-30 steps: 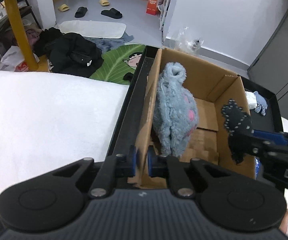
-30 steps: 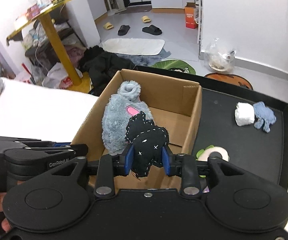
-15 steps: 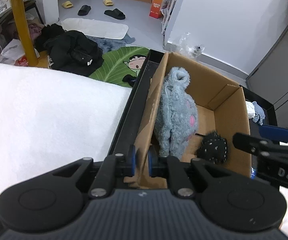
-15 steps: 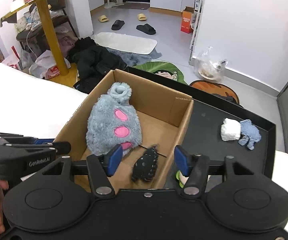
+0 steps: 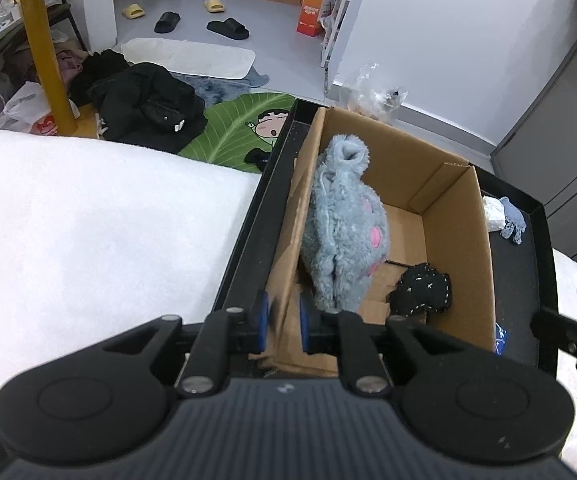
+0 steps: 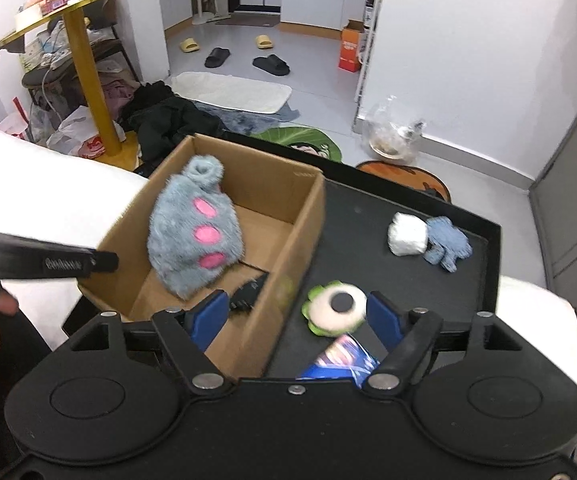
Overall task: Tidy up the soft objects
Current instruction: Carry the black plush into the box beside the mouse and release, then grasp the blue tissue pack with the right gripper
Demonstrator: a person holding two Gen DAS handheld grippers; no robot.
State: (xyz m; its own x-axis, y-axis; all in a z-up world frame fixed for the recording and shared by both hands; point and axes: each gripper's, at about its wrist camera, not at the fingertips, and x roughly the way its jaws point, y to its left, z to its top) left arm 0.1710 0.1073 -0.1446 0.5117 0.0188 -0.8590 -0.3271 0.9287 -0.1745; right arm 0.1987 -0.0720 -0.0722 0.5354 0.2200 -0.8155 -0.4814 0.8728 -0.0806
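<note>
A cardboard box point(image 5: 458, 196) point(image 6: 308, 216) stands on a black tray point(image 6: 368, 248). In it lie a fluffy grey-blue plush with pink spots point(image 5: 348, 232) point(image 6: 194, 232) and a small black stitched toy point(image 5: 422, 290) point(image 6: 248, 294). My left gripper point(image 5: 282, 322) is shut on the box's near left wall. My right gripper point(image 6: 296, 318) is open and empty, above the box's right wall, with a green-and-white eye toy point(image 6: 336, 308) between its fingers' line of sight. A white plush point(image 6: 406, 234) and a blue plush point(image 6: 448, 244) lie at the tray's far right.
A blue packet point(image 6: 342, 360) lies on the tray close under my right gripper. White bedding point(image 5: 88, 232) spreads left of the tray. Beyond the tray are the floor with dark clothes point(image 5: 144, 100), a yellow table leg point(image 6: 92, 88) and a grey cabinet point(image 6: 576, 208).
My right gripper opened and dropped the black stitched toy into the box, then drew back to the right over the tray. My left gripper kept its hold on the box wall.
</note>
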